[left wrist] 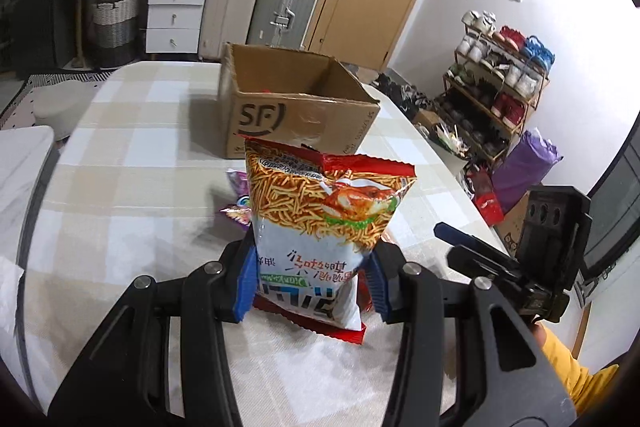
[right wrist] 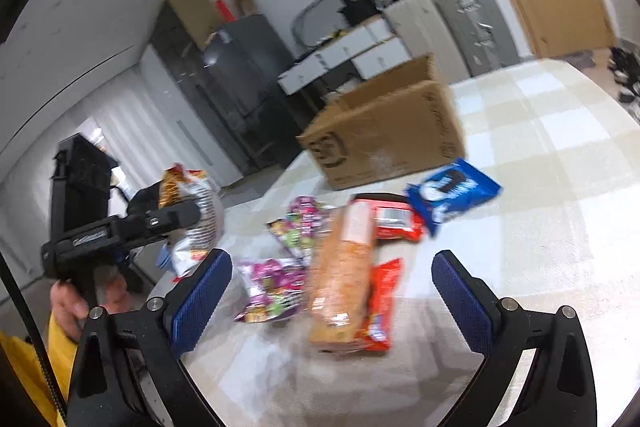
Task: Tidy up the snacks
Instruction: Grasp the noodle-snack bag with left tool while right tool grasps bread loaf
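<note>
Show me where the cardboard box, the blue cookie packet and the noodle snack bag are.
cardboard box (left wrist: 280, 125): left wrist view, front wall beside the SF logo.
blue cookie packet (right wrist: 454, 191): right wrist view, middle of the wrapper.
noodle snack bag (left wrist: 320, 211): left wrist view, printed front, above the left gripper (left wrist: 310, 281).

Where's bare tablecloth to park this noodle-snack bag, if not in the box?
Bare cloth lies left of the cardboard box and right of the blue packet. The middle is crowded: purple candy packs, orange pack and red packs overlap before the right claw.
</note>
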